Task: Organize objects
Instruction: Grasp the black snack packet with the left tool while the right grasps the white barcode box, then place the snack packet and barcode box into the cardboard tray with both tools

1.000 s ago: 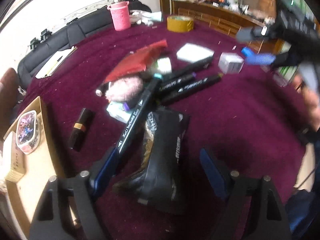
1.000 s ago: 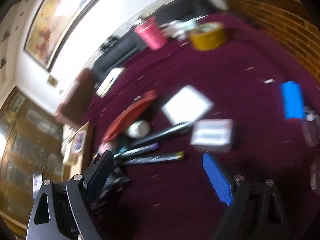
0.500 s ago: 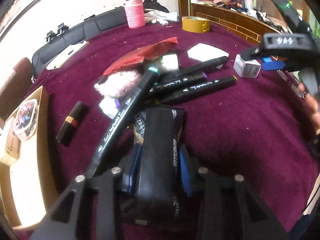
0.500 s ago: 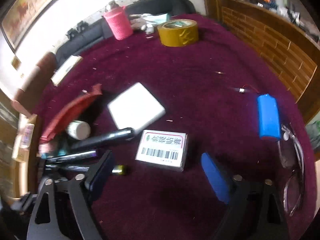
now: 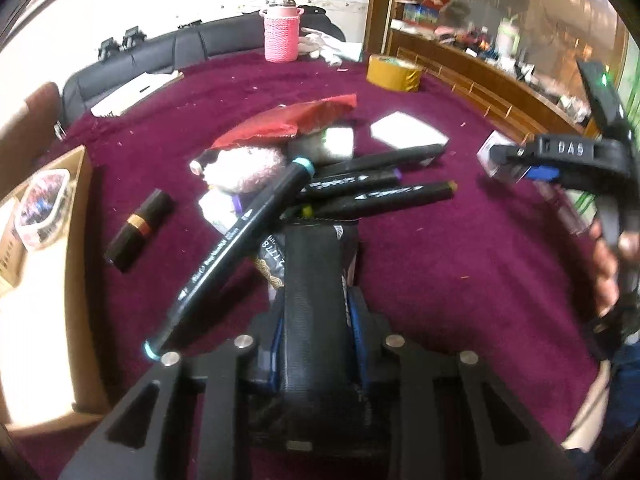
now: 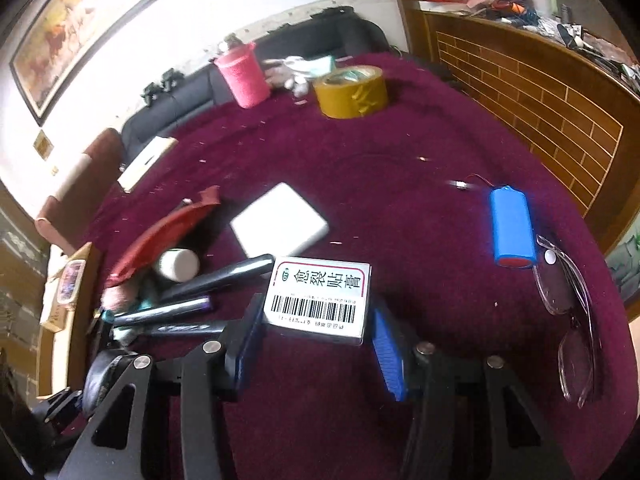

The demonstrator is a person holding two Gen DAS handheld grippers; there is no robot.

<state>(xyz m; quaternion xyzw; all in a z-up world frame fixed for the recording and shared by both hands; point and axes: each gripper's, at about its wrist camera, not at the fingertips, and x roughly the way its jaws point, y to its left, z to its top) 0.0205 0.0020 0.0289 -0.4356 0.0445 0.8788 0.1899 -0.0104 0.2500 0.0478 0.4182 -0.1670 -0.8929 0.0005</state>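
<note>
My left gripper (image 5: 314, 320) is shut on a black pouch (image 5: 314, 280) low on the maroon table (image 5: 460, 260). A black marker with teal caps (image 5: 236, 246) leans across the pouch's left side. More black markers (image 5: 384, 196) lie beyond it, by a red pouch (image 5: 296, 120) and a pink fluffy thing (image 5: 244, 168). My right gripper (image 6: 316, 332) has its pads on both sides of a white barcoded box (image 6: 320, 296). It also shows at the right of the left wrist view (image 5: 560, 156).
A lipstick tube (image 5: 140, 230) lies left, next to a cardboard box (image 5: 76, 264). A white pad (image 6: 280, 224), blue battery pack (image 6: 512, 228), glasses (image 6: 568, 300), tape roll (image 6: 352, 92) and pink cup (image 6: 242, 76) lie on the table.
My left gripper closed onto the black pouch. My right gripper moved up to the white barcoded box and narrowed around it.
</note>
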